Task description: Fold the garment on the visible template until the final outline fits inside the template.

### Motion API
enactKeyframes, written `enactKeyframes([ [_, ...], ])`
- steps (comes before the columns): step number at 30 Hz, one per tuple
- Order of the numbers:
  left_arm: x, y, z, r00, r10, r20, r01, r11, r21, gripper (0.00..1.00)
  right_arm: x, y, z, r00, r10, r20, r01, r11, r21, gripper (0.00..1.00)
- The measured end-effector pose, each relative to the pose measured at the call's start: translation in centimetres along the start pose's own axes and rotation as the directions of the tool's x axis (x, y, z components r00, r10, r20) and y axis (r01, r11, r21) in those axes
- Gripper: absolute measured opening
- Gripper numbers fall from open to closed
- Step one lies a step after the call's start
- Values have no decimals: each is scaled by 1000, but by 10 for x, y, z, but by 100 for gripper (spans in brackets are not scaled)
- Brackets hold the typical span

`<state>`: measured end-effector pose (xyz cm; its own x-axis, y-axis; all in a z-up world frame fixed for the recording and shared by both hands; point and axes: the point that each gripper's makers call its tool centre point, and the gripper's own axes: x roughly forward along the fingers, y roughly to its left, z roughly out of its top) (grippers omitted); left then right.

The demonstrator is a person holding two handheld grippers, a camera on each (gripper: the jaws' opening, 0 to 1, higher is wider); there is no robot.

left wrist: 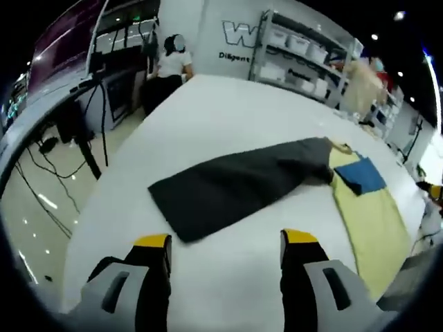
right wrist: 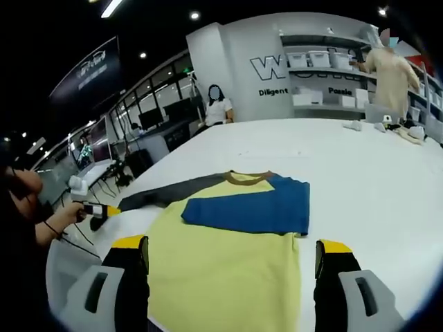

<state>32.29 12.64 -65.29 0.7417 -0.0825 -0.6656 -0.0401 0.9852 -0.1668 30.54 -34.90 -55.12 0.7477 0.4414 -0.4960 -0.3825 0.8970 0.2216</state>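
Left gripper (left wrist: 225, 242) hovers wide open above the white table (left wrist: 228, 111), nothing held, its 2 jaws short of the garment's dark sleeve (left wrist: 235, 183). Right gripper (right wrist: 232, 249) also spread and empty over the yellow garment (right wrist: 225, 266), blue sleeve (right wrist: 252, 207) folded across it.

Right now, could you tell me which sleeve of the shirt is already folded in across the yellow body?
The blue sleeve: it lies folded across the yellow body. The dark grey sleeve is stretched out flat on the table.
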Motion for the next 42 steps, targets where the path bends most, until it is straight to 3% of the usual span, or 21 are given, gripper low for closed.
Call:
enactKeyframes([
  [3, 3, 4, 2, 1000, 13, 14, -12, 998, -56, 50, -5, 2, -2, 1000, 0, 1, 0, 1000, -13, 99],
  [8, 7, 11, -4, 999, 43, -3, -43, 996, -76, 39, -11, -1, -12, 1000, -12, -20, 12, 1000, -14, 99],
  [13, 6, 18, 0, 997, 75, 15, -73, 993, -98, 27, -18, -5, -14, 1000, -28, -11, 28, 1000, 3, 99],
  [15, 6, 24, -2, 995, 104, -5, -104, 992, -65, 19, -18, -5, -16, 999, -31, -14, 31, 999, 9, 99],
  [21, 10, 30, -3, 991, 130, -14, -131, 989, -66, 5, -17, -5, -20, 999, -38, -30, 38, 999, 1, 98],
  [25, 13, 34, 0, 988, 151, -20, -152, 988, -41, 1, -16, -3, -21, 999, -35, -32, 34, 999, -3, 97],
  [42, 23, 61, 15, 981, 189, -42, -181, 972, 147, 0, -16, -2, -33, 997, -31, -68, 32, 999, 2, 98],
])
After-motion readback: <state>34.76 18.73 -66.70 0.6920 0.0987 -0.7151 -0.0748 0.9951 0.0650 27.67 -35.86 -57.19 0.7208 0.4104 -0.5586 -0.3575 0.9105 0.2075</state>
